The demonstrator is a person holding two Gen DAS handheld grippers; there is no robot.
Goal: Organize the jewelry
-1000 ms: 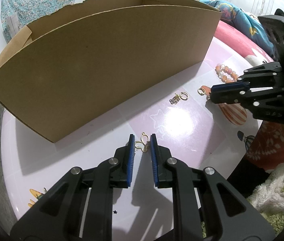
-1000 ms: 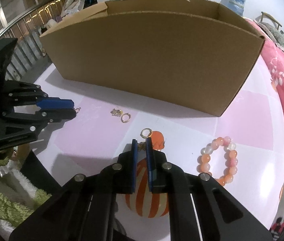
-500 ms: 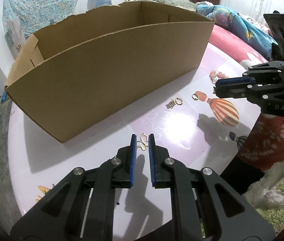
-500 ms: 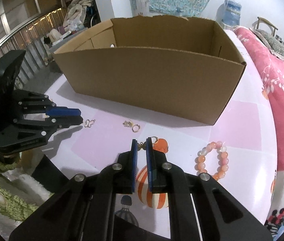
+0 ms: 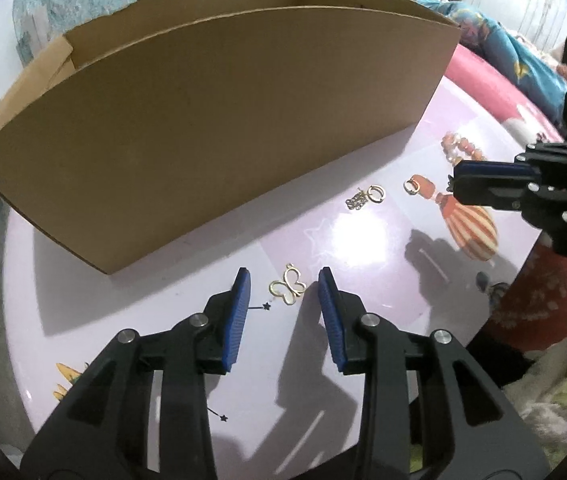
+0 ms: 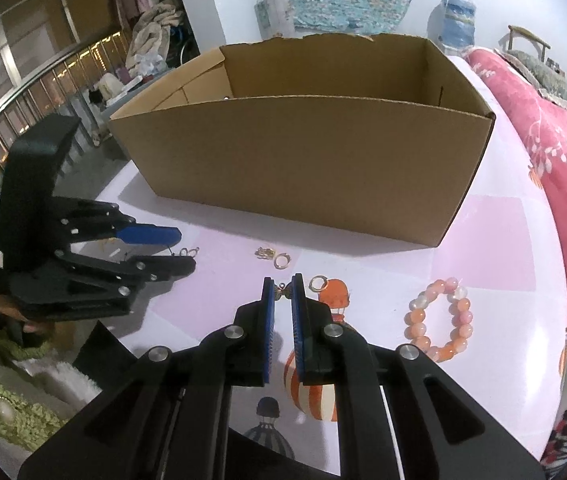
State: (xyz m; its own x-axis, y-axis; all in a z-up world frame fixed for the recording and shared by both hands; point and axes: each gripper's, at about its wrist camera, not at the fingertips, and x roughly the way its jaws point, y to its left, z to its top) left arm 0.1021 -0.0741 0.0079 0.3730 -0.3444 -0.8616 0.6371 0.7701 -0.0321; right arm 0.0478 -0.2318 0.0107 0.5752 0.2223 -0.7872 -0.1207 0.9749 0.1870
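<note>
Blue-padded jaws of the left gripper [image 5: 283,292] have just been opening and now stand apart, with a gold butterfly pendant [image 5: 288,287] lying flat on the desk [image 5: 163,292] between them, touched by neither pad. The right gripper [image 6: 282,294] has its jaws nearly together, pinching a small gold butterfly charm [image 6: 282,290] at their tips, lifted just off the desk.

Taking the cardboard box [image 6: 307,168] as landmark: the box stands open-topped on the pale pink desk, and all the jewelry lies in front of its long near wall. The pendant sits off the box's left front corner in the left wrist view. A gold hoop with a short chain cluster [image 5: 367,196] lies near the middle of that wall. A single gold hoop [image 6: 318,283] rests further out from the box, on the printed orange balloon, just beside the right gripper's tips. A bracelet of orange and white beads [image 6: 439,320] lies towards the box's right end, well apart from the hoops.
</note>
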